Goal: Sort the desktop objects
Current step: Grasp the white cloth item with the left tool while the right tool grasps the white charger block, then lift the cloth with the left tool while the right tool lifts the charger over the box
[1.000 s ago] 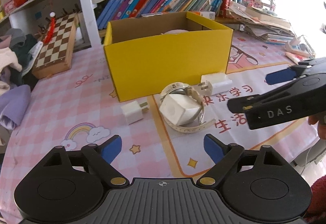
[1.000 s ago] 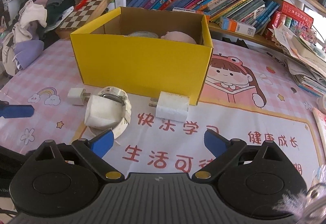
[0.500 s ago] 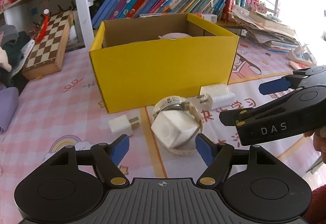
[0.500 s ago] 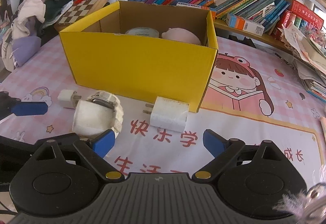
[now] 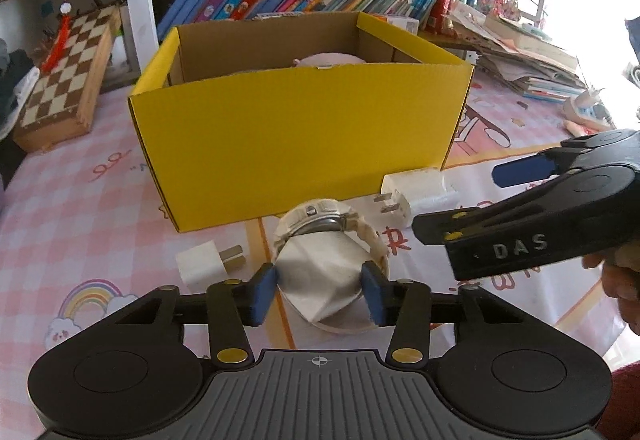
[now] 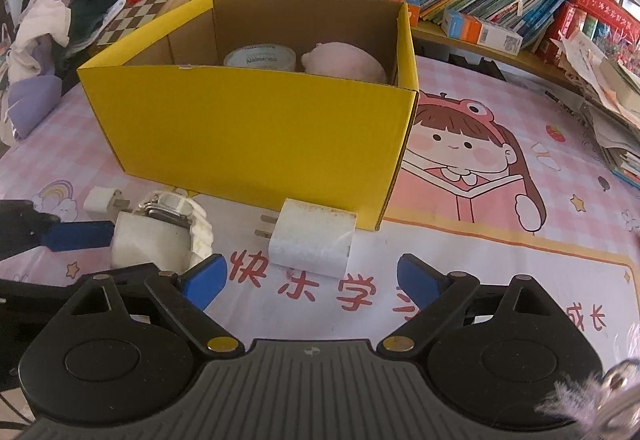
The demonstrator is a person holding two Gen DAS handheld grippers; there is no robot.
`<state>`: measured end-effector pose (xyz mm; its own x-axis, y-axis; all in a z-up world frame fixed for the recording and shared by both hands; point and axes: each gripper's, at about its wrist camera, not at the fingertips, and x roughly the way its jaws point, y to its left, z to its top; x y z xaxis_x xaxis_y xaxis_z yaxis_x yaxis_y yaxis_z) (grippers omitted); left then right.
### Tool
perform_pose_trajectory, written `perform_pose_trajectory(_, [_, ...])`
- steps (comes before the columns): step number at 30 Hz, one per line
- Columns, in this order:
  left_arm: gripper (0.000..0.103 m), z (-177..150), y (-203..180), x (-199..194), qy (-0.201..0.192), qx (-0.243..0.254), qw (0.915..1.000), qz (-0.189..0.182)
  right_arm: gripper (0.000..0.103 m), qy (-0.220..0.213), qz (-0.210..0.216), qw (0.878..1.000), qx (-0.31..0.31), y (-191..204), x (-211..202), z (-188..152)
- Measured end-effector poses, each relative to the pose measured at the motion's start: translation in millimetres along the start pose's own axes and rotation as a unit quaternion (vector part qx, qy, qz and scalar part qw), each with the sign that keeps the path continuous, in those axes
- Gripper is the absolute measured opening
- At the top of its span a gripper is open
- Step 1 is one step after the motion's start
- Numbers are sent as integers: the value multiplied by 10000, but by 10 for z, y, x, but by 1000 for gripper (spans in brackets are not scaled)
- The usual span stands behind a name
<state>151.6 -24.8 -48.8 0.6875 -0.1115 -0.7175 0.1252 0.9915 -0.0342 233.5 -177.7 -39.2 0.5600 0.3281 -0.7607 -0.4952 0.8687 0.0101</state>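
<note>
Two grippers over worktop (image 6: pixel 500 240); left gripper (image 5: pixel 319 290) jaws narrowed onto watch on white cushion (image 5: pixel 320 272), pads at its flanks — firm contact uncertain; right gripper (image 6: pixel 312 276) jaws wide, empty, before large charger (image 6: pixel 312 238); small charger (image 5: pixel 200 266) alongside. Judged step: seizing watch; next — lift clear of wall of yellow box (image 6: pixel 248 132). Box floor largely hidden.

left gripper (image 5: pixel 319 294): we hold it low and level, blue pads (image 5: pixel 262 292) closed in against both sides of what sits between them | right gripper (image 6: pixel 312 280): we hold it low, jaws spread wide, gripping nothing | right hand (image 5: pixel 618 282): we wrap it round the handle behind
</note>
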Motion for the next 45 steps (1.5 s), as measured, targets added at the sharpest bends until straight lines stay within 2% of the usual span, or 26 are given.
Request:
perform_pose_trajectory(4, [28, -6, 45, -114, -50, -125, 9999, -96, 89, 76, 61, 9999, 103, -15, 79, 44])
perform_pose_trajectory(7, [25, -6, 88, -267, -218, -212, 9994, -155, 87, 160, 36, 9997, 195, -18, 153, 66])
perform_pose_trajectory(18, [22, -43, 307, -502, -450, -681, 9966, 93, 62, 435, -61, 9976, 534, -37, 407, 131])
perform_pose_trajectory(21, [22, -36, 336, -538, -493, -703, 9962, 116, 59, 430, -111, 9978, 488, -23, 426, 137])
perform_pose_trajectory(24, [22, -37, 348, -541, -478, -695, 9964, 101, 50, 417, -98, 9982, 410, 2, 421, 125])
perform_pose_trajectory(30, [21, -42, 341, -519, -409, -644, 9971, 15, 50, 453, -94, 9976, 511, -47, 363, 77])
perform_pose_trajectory(45, [19, -33, 281, -602, -503, -413, 9974, -310, 50, 270, -68, 9980, 571, -20, -111, -50])
